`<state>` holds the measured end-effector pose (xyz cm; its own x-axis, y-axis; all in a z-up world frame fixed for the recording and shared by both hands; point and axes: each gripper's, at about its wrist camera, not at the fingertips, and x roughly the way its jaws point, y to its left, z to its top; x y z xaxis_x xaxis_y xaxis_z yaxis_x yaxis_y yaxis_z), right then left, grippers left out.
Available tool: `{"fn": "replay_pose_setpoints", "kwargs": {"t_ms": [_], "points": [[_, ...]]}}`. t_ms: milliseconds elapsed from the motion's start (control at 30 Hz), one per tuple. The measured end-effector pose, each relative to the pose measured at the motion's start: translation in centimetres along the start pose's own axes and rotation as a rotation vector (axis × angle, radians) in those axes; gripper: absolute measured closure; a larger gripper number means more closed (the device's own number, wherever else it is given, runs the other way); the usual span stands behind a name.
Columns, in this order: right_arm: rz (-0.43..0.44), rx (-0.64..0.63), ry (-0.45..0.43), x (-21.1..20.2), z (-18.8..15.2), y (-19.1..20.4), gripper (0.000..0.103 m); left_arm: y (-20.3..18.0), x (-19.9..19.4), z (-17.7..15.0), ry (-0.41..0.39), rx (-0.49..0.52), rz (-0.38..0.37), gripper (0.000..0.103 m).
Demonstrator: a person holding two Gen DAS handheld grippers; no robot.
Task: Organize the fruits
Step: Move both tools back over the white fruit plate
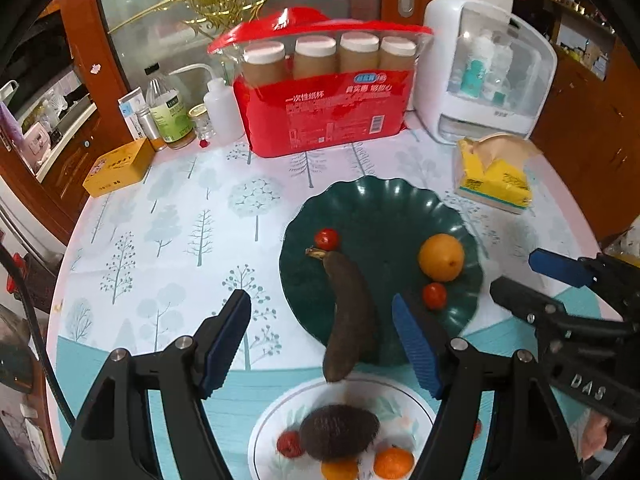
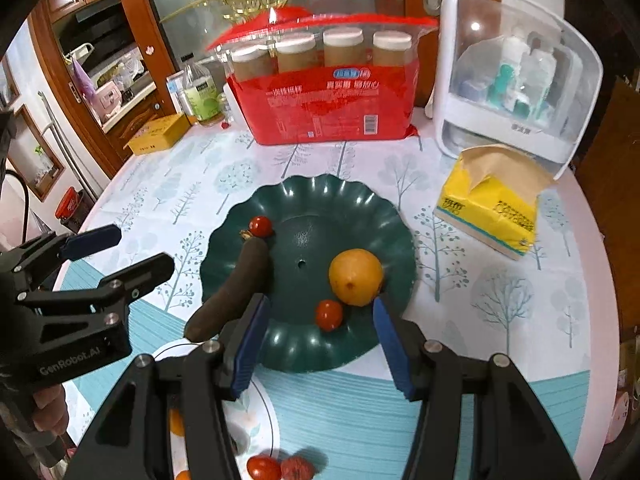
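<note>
A dark green scalloped plate (image 1: 384, 208) (image 2: 320, 200) holds an orange (image 1: 441, 257) (image 2: 355, 277), two cherry tomatoes (image 1: 327, 239) (image 1: 435, 295) and a blackened banana (image 1: 350, 320) (image 2: 234, 294) whose end hangs over the rim. A white patterned plate (image 1: 416, 404) near me holds a dark avocado (image 1: 339, 432), tangerines (image 1: 394, 462) and a red fruit (image 1: 289, 443). My left gripper (image 1: 322, 344) is open above the white plate, empty. My right gripper (image 2: 318, 344) is open over the green plate's near edge, empty; it also shows in the left wrist view (image 1: 516, 276).
At the back of the tablecloth stand a red pack of paper cups (image 1: 328, 92), a white sterilizer box (image 1: 488, 68), bottles (image 1: 170, 108) and a yellow box (image 1: 120, 166). A yellow tissue pack (image 1: 496, 174) lies right of the green plate.
</note>
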<state>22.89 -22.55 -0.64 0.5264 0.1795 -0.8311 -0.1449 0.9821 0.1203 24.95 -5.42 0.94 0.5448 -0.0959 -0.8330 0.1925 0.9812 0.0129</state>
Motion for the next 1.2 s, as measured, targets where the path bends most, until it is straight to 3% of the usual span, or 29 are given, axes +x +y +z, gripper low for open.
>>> {"fn": "replay_pose_setpoints", "kwargs": {"t_ms": [400, 633, 1033, 1200], "points": [[-0.013, -0.04, -0.069, -7.8, -4.5, 1.1, 0.048, -2.1, -9.3, -5.9, -0.111, 0.077, -0.029, 0.031], [0.009, -0.084, -0.121, -10.8, -9.1, 2.4, 0.048, -2.9, -12.0, -10.8, -0.146, 0.095, -0.057, 0.03], [-0.016, -0.088, -0.126, -9.3, -15.6, 2.5, 0.048, -2.3, -9.6, -18.1, -0.156, -0.009, -0.074, 0.03], [-0.017, -0.047, -0.105, -7.0, -17.3, 1.5, 0.048, -2.9, -5.9, -20.5, -0.088, 0.003, -0.064, 0.03]]}}
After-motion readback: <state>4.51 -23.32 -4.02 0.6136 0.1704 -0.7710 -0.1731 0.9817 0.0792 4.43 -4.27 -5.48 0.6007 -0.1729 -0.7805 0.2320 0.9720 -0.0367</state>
